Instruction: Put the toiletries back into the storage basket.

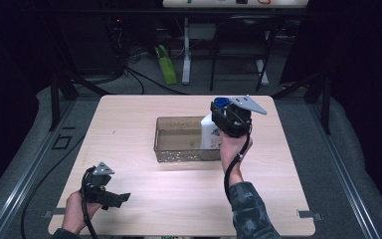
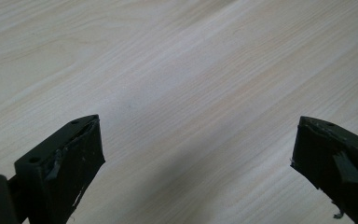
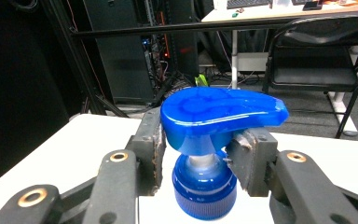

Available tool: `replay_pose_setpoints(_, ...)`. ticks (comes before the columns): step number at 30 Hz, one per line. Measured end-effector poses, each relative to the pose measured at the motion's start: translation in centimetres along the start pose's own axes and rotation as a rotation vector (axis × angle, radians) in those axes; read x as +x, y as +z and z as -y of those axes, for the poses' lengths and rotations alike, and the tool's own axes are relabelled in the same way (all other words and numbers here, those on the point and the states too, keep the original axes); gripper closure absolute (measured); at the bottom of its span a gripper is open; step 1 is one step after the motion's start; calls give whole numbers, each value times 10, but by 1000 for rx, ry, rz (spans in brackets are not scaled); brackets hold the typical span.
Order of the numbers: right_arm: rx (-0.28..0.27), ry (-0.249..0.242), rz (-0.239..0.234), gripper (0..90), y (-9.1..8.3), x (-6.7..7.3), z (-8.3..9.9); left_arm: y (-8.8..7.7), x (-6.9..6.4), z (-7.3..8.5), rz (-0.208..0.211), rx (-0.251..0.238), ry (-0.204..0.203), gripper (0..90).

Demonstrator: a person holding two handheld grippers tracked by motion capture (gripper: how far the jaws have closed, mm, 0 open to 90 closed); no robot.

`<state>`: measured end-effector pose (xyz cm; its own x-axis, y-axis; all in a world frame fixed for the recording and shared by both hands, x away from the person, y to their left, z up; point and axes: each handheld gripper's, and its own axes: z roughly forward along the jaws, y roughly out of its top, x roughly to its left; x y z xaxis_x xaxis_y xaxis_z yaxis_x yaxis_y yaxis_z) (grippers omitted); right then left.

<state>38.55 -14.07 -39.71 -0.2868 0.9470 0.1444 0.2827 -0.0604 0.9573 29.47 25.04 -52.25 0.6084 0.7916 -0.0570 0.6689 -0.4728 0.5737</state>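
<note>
A white pump bottle (image 1: 210, 132) with a blue pump head (image 3: 219, 114) stands upright at the right end of a clear plastic tray (image 1: 179, 137). My right gripper (image 3: 200, 154) is shut on its neck just under the pump head, and both pads (image 3: 150, 149) press against it. Whether the bottle's base rests on the tray floor I cannot tell. In the high view the right gripper (image 1: 227, 117) is held over the tray's right end. My left gripper (image 1: 114, 198) sits low at the table's front left, and in its own view the left gripper (image 2: 196, 154) is open over bare wood.
The light wooden table (image 1: 144, 199) carries the tray at its middle. Beyond its far edge are a desk frame, cables and a green object (image 1: 165, 64) on the floor. A black chair (image 3: 314, 56) stands behind the table.
</note>
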Motion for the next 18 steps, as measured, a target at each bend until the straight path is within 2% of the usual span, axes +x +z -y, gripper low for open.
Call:
replay_pose_setpoints(4, 12, -4, -9, 556, -1, -1, 0, 0, 0, 0, -1, -3, -1, 16)
replay_pose_setpoints(7, 24, -12, -17, 513, -2, -2, -1, 0, 1, 0, -1, 0, -2, 16)
replay_pose_setpoints(9, 44, -9, -30, 441, -3, -3, -1, 1, 0, 0, -2, 1, -1, 16)
replay_pose_setpoints(10, 44, -9, -30, 441, -3, -3, -1, 1, 0, 0, -2, 1, -1, 16)
replay_pose_setpoints(11, 68, -6, -25, 336, -3, -4, -1, 2, 0, 0, -7, 4, 2, 16)
replay_pose_setpoints(12, 80, -3, -27, 299, -3, -5, -1, 2, 0, 0, -3, 8, 5, 16)
replay_pose_setpoints(14, 83, -4, -26, 275, -5, -6, -1, 2, 0, 0, -3, 10, 5, 16)
replay_pose_setpoints(15, 98, -11, -26, 228, -8, -7, -2, 2, -1, 0, -1, 11, 5, 16)
replay_pose_setpoints(18, 127, -8, -39, 172, -12, -9, -3, 3, -1, 0, -1, 11, 7, 16)
